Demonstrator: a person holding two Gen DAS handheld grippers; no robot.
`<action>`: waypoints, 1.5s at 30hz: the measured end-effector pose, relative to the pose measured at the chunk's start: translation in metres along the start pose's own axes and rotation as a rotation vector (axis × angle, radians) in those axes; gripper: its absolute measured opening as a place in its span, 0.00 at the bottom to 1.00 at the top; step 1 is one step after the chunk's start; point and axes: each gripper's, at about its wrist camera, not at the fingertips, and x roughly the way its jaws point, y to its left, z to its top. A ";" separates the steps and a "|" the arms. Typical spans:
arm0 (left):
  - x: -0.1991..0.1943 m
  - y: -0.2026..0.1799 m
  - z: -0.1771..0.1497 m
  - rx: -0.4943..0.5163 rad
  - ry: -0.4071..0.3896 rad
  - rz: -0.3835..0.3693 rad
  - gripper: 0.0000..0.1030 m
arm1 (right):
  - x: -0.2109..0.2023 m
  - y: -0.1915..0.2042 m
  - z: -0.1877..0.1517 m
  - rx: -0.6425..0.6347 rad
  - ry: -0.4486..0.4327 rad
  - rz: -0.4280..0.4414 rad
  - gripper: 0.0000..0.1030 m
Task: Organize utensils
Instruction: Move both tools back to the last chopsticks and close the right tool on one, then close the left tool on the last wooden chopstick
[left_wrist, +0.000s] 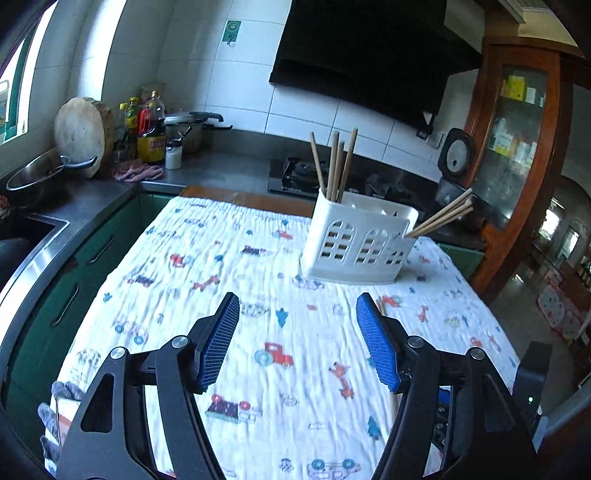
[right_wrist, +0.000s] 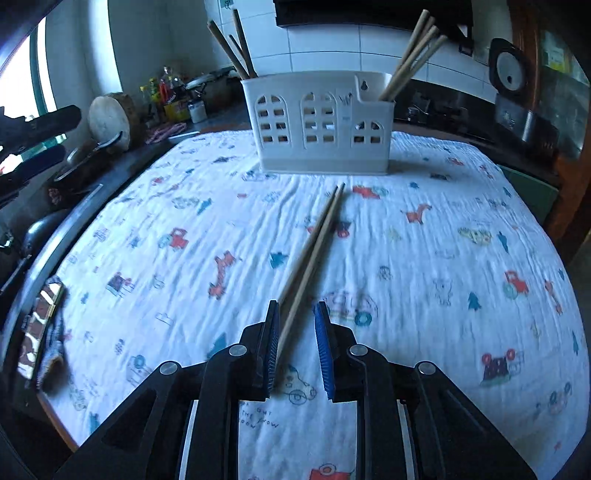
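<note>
So the white utensil caddy (right_wrist: 317, 123) is sitting toward the far end of the table, on the kids' printed cloth (right_wrist: 424, 280) with the little trucks and animals all over it. In the right wrist view it's dead ahead at 12 o'clock. One bunch of chopsticks (right_wrist: 236, 48) is poking out of its left compartment, leaning toward 11 o'clock, and another bunch (right_wrist: 413, 55) is sticking out of the right end, leaning toward 1 o'clock.

A loose pair of chopsticks (right_wrist: 314, 251) is lying flat on the cloth, pointing from the right gripper (right_wrist: 297, 347) up toward 12–1 o'clock, tips stopping short of the caddy. Their near ends are sitting between the right gripper's blue pads (right_wrist: 324, 354). The jaws are only narrowly apart and the sticks are hugging the left pad, with a visible gap to the right pad, so I can't say it's actually clamping them.

From the left wrist view, the caddy (left_wrist: 354, 240) is sitting at about 1 o'clock. The left gripper (left_wrist: 297, 339) is hanging over the cloth with its jaws spread well apart, and nothing's between them, just bare cloth. Right beside its right pad, at about 3 o'clock, a thin bit of chopstick (left_wrist: 381, 307) is peeking out.

Over at 10 o'clock on the dark counter, a round chopping board (left_wrist: 81, 133) is leaning by the wall next to some sauce bottles (left_wrist: 149, 129).
</note>
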 end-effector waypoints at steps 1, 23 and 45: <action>0.001 0.001 -0.003 0.013 0.001 0.012 0.64 | 0.003 0.001 -0.002 0.015 0.008 0.009 0.18; 0.019 0.024 -0.034 -0.026 0.077 0.034 0.64 | 0.021 0.007 -0.007 0.091 0.019 -0.073 0.08; 0.055 -0.073 -0.099 0.091 0.278 -0.161 0.56 | -0.085 -0.035 0.019 0.030 -0.251 -0.019 0.06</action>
